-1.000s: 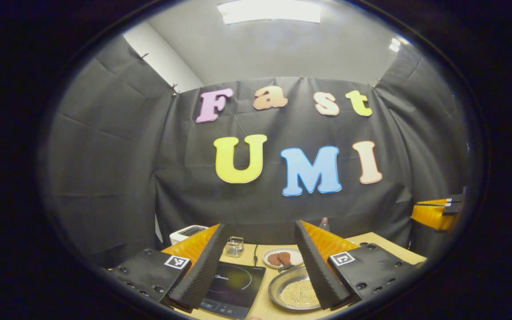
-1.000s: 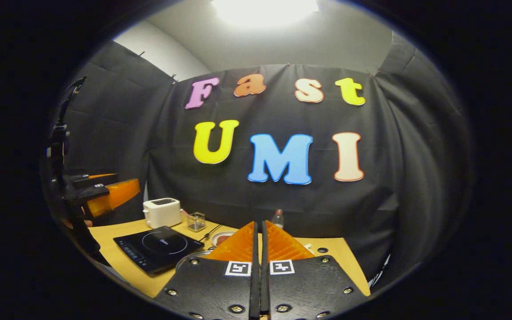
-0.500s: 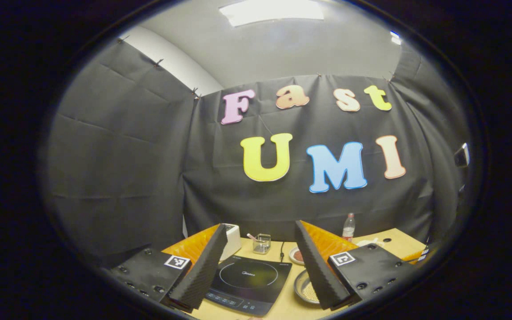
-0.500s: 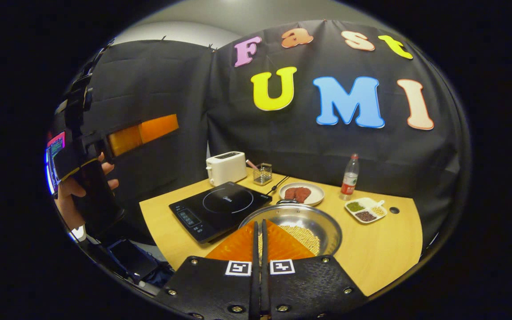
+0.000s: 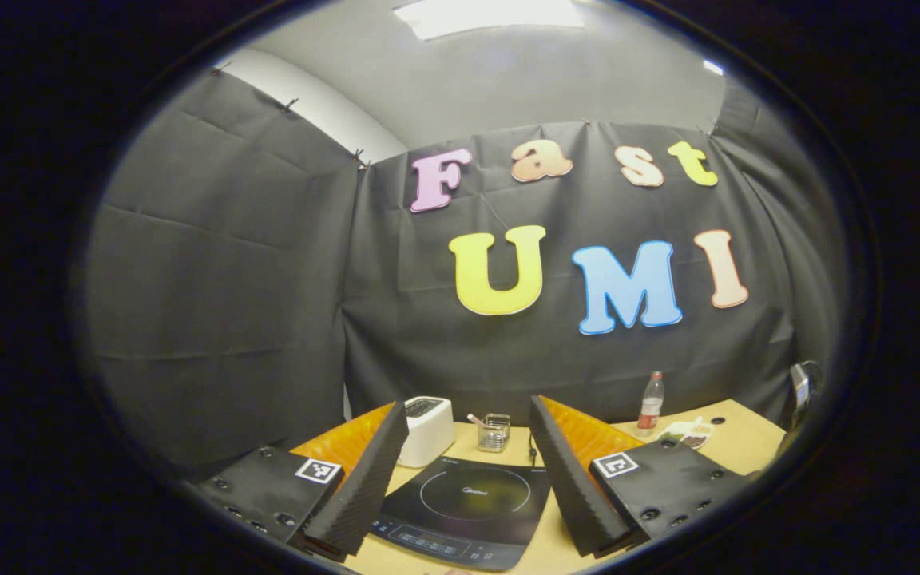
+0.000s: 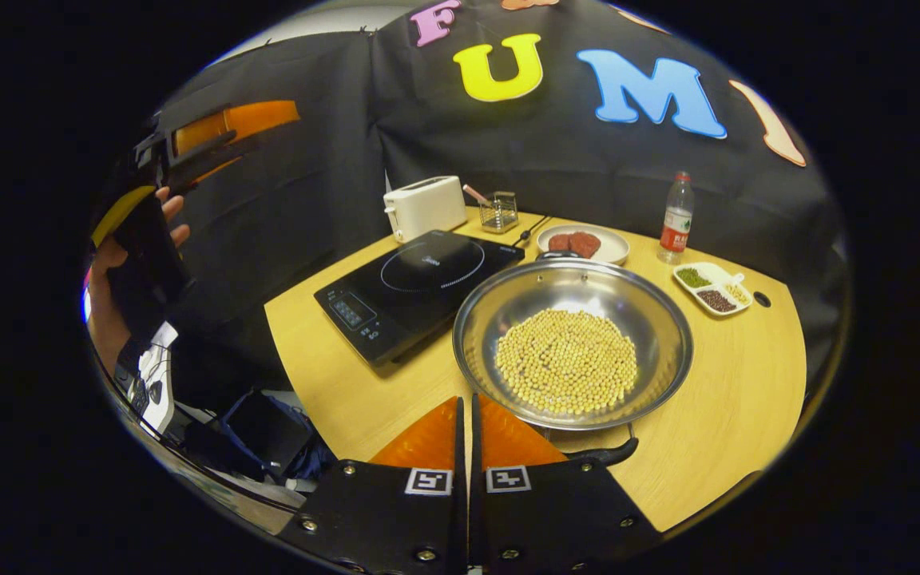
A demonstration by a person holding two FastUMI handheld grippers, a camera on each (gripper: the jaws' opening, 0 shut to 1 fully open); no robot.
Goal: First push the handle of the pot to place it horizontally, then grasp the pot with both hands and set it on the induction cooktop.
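Note:
A steel pot (image 6: pixel 572 279) holding soybeans (image 6: pixel 568 361) sits on the wooden table, right of the black induction cooktop (image 6: pixel 420 283). One dark pot handle (image 6: pixel 600 455) points at the near edge, and another handle (image 6: pixel 560 255) lies at the far rim. My right gripper (image 6: pixel 465 403) is shut and empty, above the table edge just left of the near handle. My left gripper (image 5: pixel 466 406) is open, raised in the air, with the cooktop (image 5: pixel 472 507) below and between its fingers. In the right gripper view a hand (image 6: pixel 109 263) holds the left gripper (image 6: pixel 272 128) up at the far left.
Behind the cooktop stand a white toaster (image 6: pixel 424 206) and a small glass holder (image 6: pixel 500 212). A plate of meat (image 6: pixel 584 243), a bottle (image 6: pixel 676 220) and a sectioned dish (image 6: pixel 711 287) sit behind and right of the pot. Dark bags lie on the floor at the left.
The right gripper has tipped down and come over the table's near edge by the pot, still shut. The left gripper has swung left, still open; the pot has left its view.

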